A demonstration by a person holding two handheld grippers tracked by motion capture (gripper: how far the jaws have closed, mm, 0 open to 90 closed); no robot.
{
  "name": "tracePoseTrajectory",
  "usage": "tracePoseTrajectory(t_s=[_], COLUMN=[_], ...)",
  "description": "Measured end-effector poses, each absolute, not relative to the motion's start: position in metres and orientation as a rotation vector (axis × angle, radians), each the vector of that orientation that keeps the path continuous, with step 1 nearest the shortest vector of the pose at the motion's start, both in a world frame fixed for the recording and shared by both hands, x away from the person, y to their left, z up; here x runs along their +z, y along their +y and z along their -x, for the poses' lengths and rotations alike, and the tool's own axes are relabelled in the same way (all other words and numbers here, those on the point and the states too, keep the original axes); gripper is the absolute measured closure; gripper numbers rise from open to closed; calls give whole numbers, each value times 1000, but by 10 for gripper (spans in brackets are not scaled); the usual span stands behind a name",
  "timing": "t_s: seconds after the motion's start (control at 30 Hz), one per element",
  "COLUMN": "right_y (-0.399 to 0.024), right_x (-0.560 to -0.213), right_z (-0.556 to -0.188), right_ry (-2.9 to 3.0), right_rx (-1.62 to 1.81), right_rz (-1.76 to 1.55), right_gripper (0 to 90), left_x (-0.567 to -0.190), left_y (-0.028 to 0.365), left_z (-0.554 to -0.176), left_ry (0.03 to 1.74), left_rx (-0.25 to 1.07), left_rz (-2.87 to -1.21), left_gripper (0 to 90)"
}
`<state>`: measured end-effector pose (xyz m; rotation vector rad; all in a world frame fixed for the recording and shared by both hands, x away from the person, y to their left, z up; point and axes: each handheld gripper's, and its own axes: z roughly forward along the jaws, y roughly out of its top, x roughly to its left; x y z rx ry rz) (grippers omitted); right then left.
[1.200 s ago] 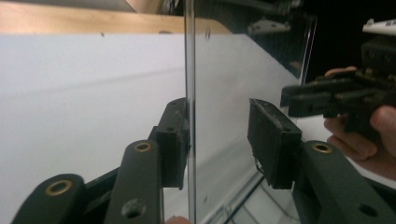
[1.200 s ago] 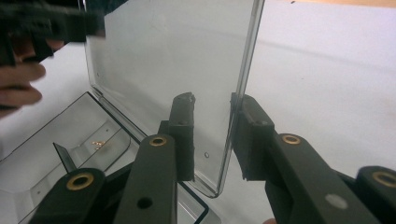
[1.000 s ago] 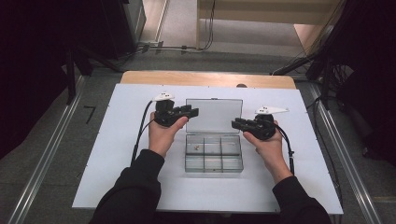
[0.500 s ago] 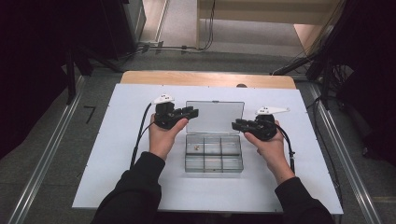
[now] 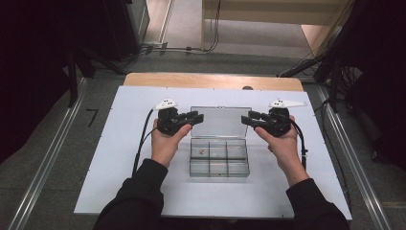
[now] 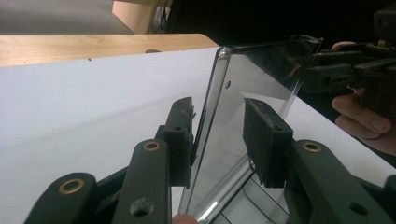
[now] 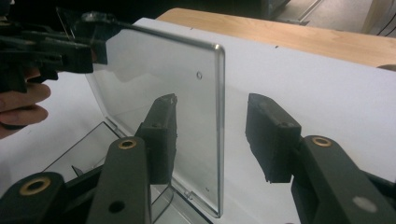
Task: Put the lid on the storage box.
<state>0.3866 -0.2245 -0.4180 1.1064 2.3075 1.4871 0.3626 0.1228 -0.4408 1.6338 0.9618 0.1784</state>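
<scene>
On the white surface (image 5: 115,158), the left gripper (image 5: 191,118) sits at the left edge of the raised clear lid (image 5: 220,121) of a compartment box (image 5: 219,156). In the left gripper view its fingers (image 6: 180,135) stand wide apart on either side of that lid edge (image 6: 219,140); one pad lies close against the plastic, the other is well clear, so the lid is straddled rather than gripped. The box lies at the middle of the surface between the person's two hands, its tray divided into six compartments; a few small pieces (image 5: 201,152) lie in the upper left one, too small to identify. At the lid's right edge is the right gripper (image 5: 250,118). In the right gripper view its fingers (image 7: 265,135) are also wide, with the lid's right edge (image 7: 205,126) upright between them and a gap on both sides. Beyond the white surface a strip of wooden tabletop (image 5: 210,80) shows.
</scene>
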Motion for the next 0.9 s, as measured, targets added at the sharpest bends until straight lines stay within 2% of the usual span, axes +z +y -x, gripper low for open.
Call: tracePoseTrajectory(t_s=[0.57, 0.73, 0.9], right_y=[-220, -220, -221], right_x=[-409, -409, -409], right_z=[-375, -371, -366], right_ry=[2330, 2324, 2321], right_rx=[1528, 1534, 1536], right_rz=[-1038, -1035, -1032], right_gripper=[627, 631, 636], left_x=[-440, -440, -440], left_y=[126, 127, 132], left_z=[-353, -349, -344], left_ry=[917, 917, 919], left_rx=[160, 167, 161], left_rz=[-1645, -1655, -1657], left_gripper=[625, 621, 546])
